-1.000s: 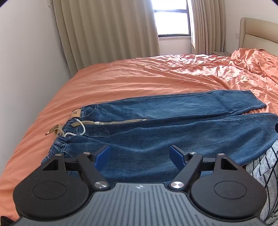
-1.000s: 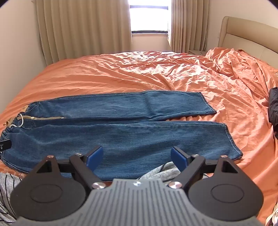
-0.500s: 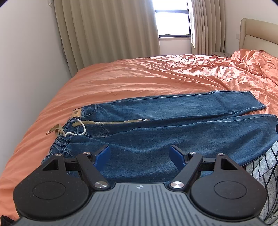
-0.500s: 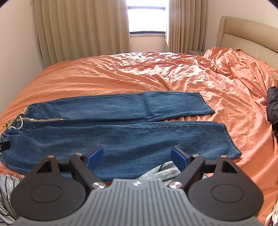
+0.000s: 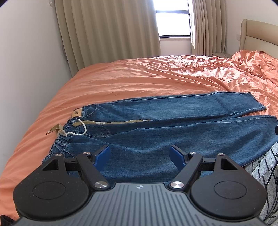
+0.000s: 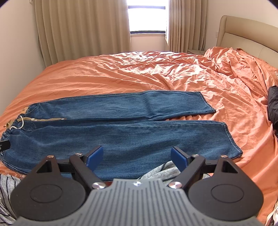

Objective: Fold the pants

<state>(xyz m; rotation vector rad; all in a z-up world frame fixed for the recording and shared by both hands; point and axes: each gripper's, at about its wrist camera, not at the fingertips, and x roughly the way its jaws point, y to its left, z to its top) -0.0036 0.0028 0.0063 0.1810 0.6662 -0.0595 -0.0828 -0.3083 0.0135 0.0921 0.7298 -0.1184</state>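
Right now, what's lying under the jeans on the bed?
The jeans lie flat on the orange sheet, which shows all round them. A grey patterned cloth pokes out at their near edge; whether it runs beneath is hidden.

One jeans [image 6: 121,132], two legs; one bed [image 6: 121,73]; two curtains [image 6: 83,29]; one window [image 6: 147,15].
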